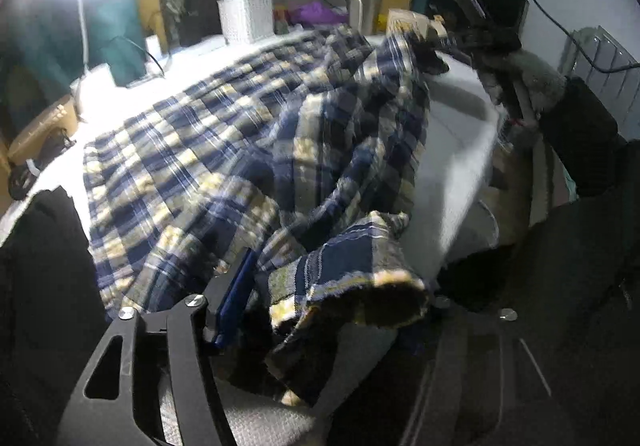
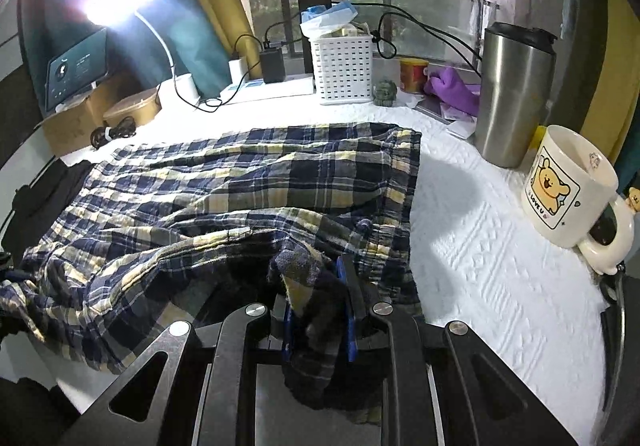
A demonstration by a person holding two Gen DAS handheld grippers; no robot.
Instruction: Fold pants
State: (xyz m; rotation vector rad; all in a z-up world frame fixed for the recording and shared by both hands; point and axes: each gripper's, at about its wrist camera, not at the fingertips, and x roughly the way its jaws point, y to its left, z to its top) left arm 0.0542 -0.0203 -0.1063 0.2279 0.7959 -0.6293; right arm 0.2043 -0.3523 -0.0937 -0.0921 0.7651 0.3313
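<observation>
Blue, yellow and white plaid pants (image 2: pixel 248 182) lie spread on a white quilted table cover (image 2: pixel 500 266). My right gripper (image 2: pixel 318 306) is shut on a bunched fold of the pants, with the cloth pinched between its blue pads (image 2: pixel 352 326). In the left wrist view my left gripper (image 1: pixel 328 298) holds a hem of the pants (image 1: pixel 344 274) raised off the table. One blue pad (image 1: pixel 236 294) shows, and cloth covers the other finger. At the far right of that view, blurred, the right gripper (image 1: pixel 432 54) lifts another part of the pants, with a grey sleeve (image 1: pixel 536 82) behind it.
A white mug (image 2: pixel 568 190) and a steel tumbler (image 2: pixel 516 94) stand at the right of the table. At the back are a white basket (image 2: pixel 344 70), a lit desk lamp (image 2: pixel 124 2), cables, a tablet (image 2: pixel 76 66) and a cardboard box (image 2: pixel 76 118).
</observation>
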